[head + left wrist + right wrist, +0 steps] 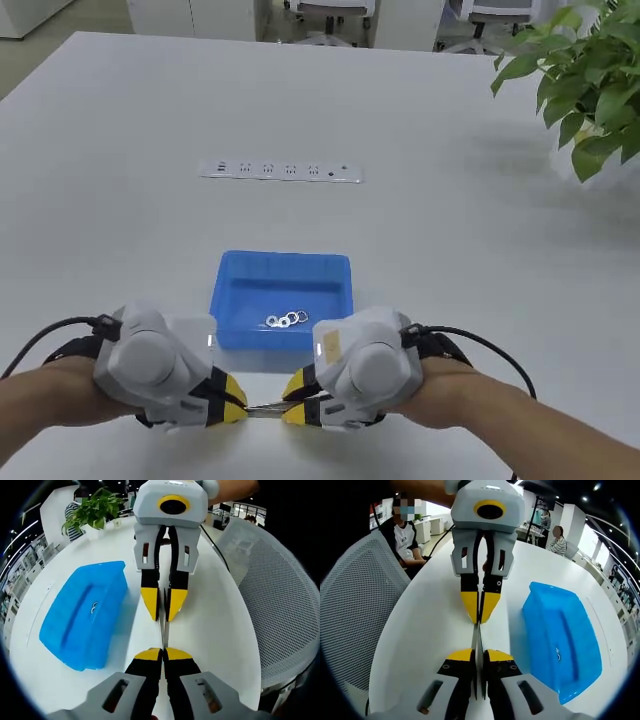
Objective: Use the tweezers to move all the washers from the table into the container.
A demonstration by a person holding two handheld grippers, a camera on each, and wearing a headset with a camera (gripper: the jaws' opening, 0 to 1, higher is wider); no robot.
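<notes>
We see bright, even overhead light on the white table point(450, 250), a soft shadow beside the plant point(590, 80), and faint sheen on the container point(65, 645). Gripper views bend strongly at the edges; distant people point(559, 540) look perhaps slightly blurred.

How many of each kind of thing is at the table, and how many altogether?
2 grippers: left gripper, right gripper
1 pair of tweezers
1 blue container
about 4 washers, too tiny to be sure, in the container
1 power strip
1 plant
Total: about 10
</notes>
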